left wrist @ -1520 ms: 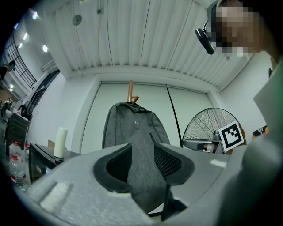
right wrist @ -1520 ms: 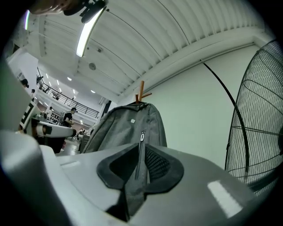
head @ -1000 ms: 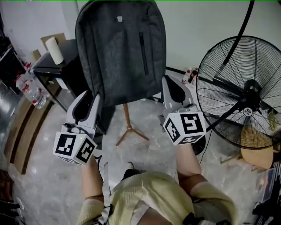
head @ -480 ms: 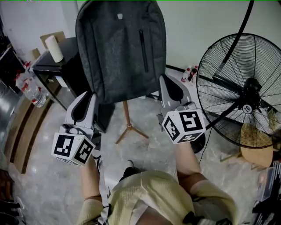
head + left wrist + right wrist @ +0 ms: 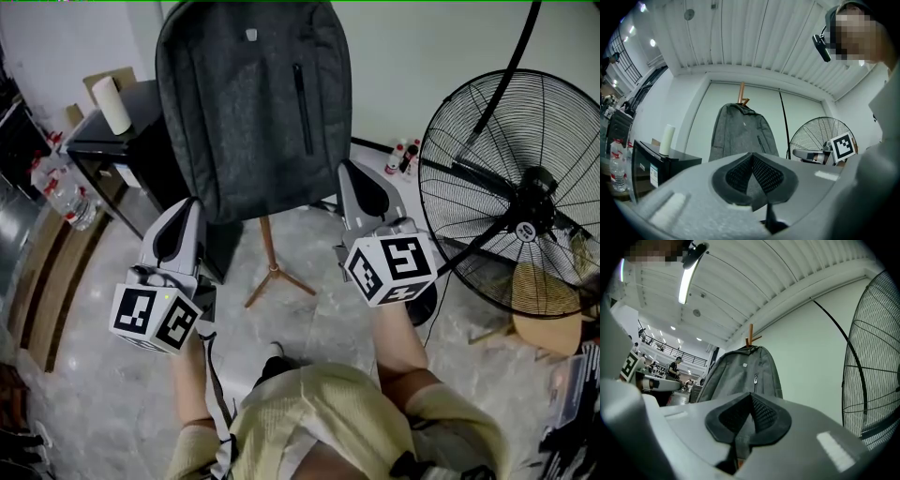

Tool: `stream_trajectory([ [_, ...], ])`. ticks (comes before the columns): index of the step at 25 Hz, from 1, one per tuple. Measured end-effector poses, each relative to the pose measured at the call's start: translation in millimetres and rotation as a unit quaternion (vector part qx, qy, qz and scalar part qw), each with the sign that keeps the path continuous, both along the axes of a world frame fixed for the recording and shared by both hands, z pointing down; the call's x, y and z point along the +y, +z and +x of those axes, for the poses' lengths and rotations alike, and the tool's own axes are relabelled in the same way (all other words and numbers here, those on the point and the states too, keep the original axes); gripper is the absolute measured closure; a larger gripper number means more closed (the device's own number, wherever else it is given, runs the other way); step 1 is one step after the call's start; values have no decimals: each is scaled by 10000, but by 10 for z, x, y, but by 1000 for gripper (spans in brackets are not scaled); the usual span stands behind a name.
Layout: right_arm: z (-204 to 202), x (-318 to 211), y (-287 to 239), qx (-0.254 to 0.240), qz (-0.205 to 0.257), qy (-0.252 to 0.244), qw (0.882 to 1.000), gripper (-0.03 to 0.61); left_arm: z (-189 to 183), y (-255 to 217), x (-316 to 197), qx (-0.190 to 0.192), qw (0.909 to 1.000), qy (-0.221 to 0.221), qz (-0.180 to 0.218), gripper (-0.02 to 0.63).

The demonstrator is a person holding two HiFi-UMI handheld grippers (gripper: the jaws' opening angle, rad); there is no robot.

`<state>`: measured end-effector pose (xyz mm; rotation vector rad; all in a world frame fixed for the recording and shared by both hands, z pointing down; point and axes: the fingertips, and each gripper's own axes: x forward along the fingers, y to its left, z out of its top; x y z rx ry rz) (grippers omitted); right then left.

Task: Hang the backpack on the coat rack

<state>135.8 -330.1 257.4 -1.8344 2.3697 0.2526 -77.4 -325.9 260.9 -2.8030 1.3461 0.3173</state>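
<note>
A dark grey backpack (image 5: 253, 103) hangs from the top of a wooden coat rack (image 5: 272, 251), whose tripod feet stand on the floor. The left gripper view shows the backpack (image 5: 743, 133) below the rack's wooden tip (image 5: 742, 93). My left gripper (image 5: 184, 211) is held below and left of the bag, apart from it. Its jaws have just been closing and are now shut with nothing between them. My right gripper (image 5: 357, 178) sits just off the bag's lower right corner, shut and empty. Both stand clear of the fabric.
A large black floor fan (image 5: 525, 197) stands at the right, with a wooden stool (image 5: 548, 323) below it. At the left is a black cabinet (image 5: 127, 145) with a white paper roll (image 5: 114, 105), and water bottles (image 5: 61, 192) are beside it. Small bottles (image 5: 403, 161) stand by the wall.
The left gripper's jaws have come together from an open stance. Both hands stay in about the same place, and the backpack still hangs on the rack.
</note>
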Motion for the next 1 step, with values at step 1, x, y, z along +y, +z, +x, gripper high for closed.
stream_trajectory([
  [1, 4, -3, 4, 6, -1, -1, 10000, 575, 2, 3, -7, 6, 10000, -4, -2, 615],
])
